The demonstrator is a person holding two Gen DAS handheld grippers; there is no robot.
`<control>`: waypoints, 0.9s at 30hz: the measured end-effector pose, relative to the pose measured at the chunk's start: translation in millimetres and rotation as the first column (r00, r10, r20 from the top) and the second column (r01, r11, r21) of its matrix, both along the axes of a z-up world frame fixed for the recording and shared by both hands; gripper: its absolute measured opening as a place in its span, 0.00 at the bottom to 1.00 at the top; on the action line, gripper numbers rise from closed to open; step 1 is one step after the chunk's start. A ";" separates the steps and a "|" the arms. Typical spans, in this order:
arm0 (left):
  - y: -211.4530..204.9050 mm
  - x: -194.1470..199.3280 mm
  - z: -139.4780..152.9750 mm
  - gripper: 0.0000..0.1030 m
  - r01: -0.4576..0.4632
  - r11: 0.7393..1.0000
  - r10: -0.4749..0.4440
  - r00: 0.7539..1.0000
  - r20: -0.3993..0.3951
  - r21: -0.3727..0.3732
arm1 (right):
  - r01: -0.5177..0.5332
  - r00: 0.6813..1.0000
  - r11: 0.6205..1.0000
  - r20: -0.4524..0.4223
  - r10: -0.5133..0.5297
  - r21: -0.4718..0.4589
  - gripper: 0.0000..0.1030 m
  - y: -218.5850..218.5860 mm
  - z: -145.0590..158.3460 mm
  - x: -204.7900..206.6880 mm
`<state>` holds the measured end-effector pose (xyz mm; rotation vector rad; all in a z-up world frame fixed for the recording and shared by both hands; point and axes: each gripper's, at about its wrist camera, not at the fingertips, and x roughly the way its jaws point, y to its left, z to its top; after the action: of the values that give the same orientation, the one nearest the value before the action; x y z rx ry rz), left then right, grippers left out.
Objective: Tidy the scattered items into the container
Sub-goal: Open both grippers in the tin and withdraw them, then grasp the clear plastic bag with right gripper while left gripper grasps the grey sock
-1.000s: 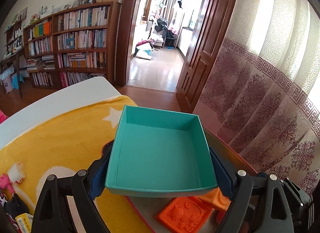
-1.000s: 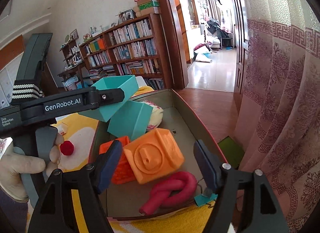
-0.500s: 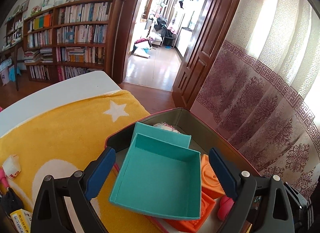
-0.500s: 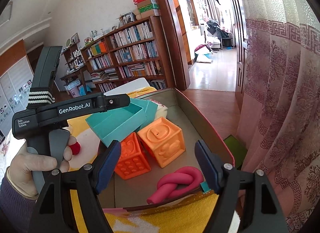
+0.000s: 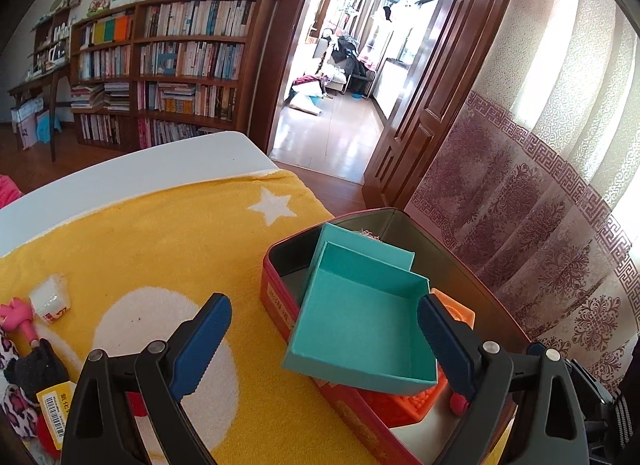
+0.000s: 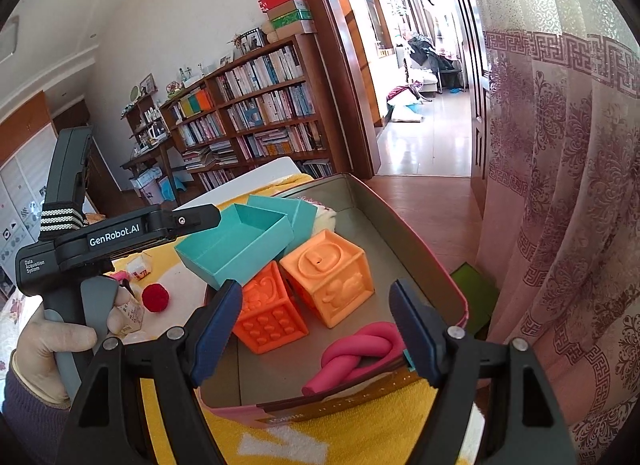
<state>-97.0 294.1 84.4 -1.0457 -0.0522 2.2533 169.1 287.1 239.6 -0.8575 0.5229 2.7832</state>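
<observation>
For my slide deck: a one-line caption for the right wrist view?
Open right gripper faces a tin holding orange blocks and teal box.

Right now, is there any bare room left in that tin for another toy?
Yes: the grey floor along the tin's right wall, beside the pale orange cube and beyond the pink knot. The left side is crowded with teal boxes and the darker cube.

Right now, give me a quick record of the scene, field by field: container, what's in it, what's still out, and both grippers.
container: red tin on the yellow towel
inside: two orange blocks, pink knot
teal box: resting tilted on the tin's rim and blocks
still out: red ball, white packet
left gripper: open, teal box between its fingers
right gripper: open, empty, over the tin
</observation>
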 end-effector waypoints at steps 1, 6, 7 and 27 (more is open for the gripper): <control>-6.1 1.2 0.5 0.93 -0.011 1.000 0.010 1.000 0.002 0.005 | 0.003 1.000 1.000 -0.002 -0.003 -0.009 0.77 0.0 0.2 0.2; -40.6 4.9 2.3 0.93 -0.078 0.997 0.077 0.997 0.027 0.030 | 0.004 1.000 1.000 -0.017 -0.005 -0.025 0.77 -6.1 4.1 2.3; -48.6 5.8 2.5 0.93 -0.092 0.995 0.091 0.995 0.032 0.034 | 0.001 1.000 1.000 -0.021 -0.001 -0.023 0.77 -8.8 5.8 3.0; -273.0 32.6 -23.0 0.93 -0.478 0.877 0.472 0.875 0.109 0.041 | -0.254 0.967 0.967 -0.011 0.255 0.017 0.77 -131.2 8.1 -26.3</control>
<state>-64.3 21.1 61.4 -1.2049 -0.4722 2.6105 142.8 155.9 247.7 -0.9665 0.4191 3.0204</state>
